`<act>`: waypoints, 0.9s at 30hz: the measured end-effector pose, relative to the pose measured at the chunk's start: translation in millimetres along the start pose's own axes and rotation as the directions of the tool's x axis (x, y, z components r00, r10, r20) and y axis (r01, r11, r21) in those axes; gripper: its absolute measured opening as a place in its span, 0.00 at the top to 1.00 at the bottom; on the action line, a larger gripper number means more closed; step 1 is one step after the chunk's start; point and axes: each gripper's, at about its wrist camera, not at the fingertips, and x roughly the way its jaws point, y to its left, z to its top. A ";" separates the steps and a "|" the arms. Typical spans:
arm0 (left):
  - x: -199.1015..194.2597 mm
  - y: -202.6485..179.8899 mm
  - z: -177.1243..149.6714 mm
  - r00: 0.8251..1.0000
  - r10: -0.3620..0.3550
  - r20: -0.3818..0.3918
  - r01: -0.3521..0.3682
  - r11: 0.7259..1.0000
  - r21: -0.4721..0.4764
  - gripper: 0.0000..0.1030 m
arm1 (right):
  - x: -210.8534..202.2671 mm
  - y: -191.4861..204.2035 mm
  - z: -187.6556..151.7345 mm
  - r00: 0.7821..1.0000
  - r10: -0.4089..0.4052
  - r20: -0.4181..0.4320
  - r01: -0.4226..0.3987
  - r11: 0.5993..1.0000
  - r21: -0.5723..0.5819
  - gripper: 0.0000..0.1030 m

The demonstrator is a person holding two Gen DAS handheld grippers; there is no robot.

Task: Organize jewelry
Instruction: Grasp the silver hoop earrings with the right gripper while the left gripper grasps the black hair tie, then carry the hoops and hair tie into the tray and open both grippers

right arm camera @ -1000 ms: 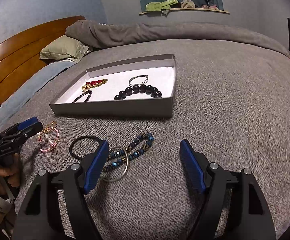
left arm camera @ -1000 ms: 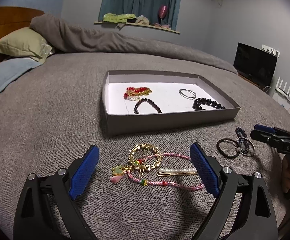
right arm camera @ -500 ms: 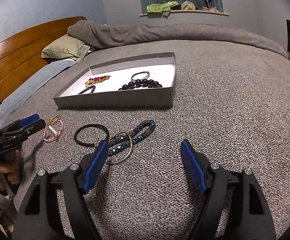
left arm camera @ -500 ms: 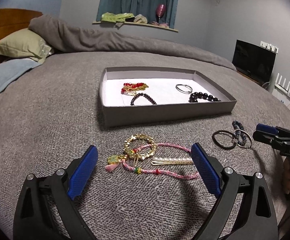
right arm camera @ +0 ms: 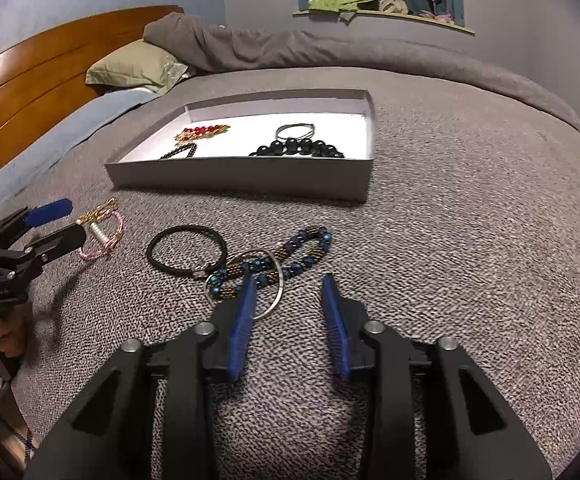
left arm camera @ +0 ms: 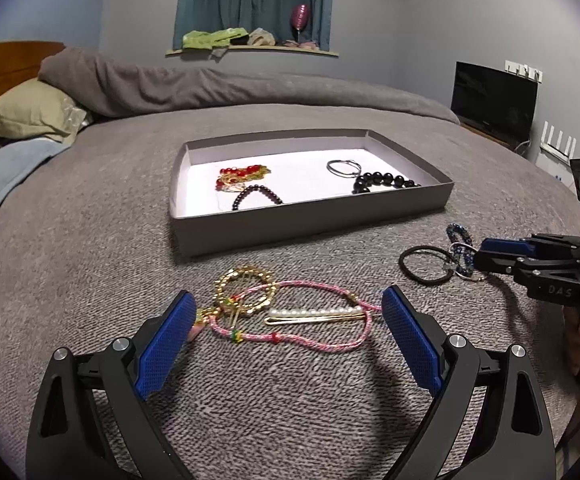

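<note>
My right gripper (right arm camera: 288, 280) hovers low over the bedspread and its jaws are closing. The near arc of a silver bangle (right arm camera: 279, 288) lies between them, and the pads are not pressing on it. A blue beaded bracelet (right arm camera: 324, 238) and a black hair tie (right arm camera: 187, 230) lie just beyond. My left gripper (left arm camera: 287, 304) is open around a pink cord bracelet (left arm camera: 314, 342), a pearl hair clip (left arm camera: 314, 313) and a gold bead ring (left arm camera: 245, 274), touching none. The grey tray (left arm camera: 310, 224) farther back holds several pieces.
Everything lies on a grey bedspread. A green pillow (left arm camera: 25, 114) and a wooden headboard (right arm camera: 41, 80) are at the far left. A rolled grey duvet (left arm camera: 229, 88) runs across the back. A dark screen (left arm camera: 490, 100) stands at the right wall.
The right gripper's jaws have narrowed from wide open to a small gap around the silver bangle's edge. The left gripper has shifted slightly sideways and remains open over the pink bracelet pile.
</note>
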 end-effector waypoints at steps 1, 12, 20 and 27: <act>0.6 -1.4 0.7 1.000 -0.005 -0.001 0.005 1.000 0.002 0.09 | 1.1 2.0 -0.2 1.000 0.010 -0.006 -0.010 1.000 -0.012 0.91; 15.7 -35.8 21.8 0.995 -0.100 -0.016 0.100 0.994 0.036 0.14 | -12.2 -11.6 -3.2 0.999 0.029 0.039 -0.030 0.999 0.038 0.96; 57.1 -65.7 29.8 0.981 -0.134 -0.140 0.143 0.988 0.053 0.42 | -20.3 -29.3 -7.0 0.998 0.012 0.056 -0.018 0.996 0.091 0.96; 64.7 -72.3 24.6 0.972 -0.123 -0.201 0.143 0.986 0.089 0.84 | -19.4 -31.1 -7.3 0.998 0.019 0.057 -0.024 0.995 0.097 0.96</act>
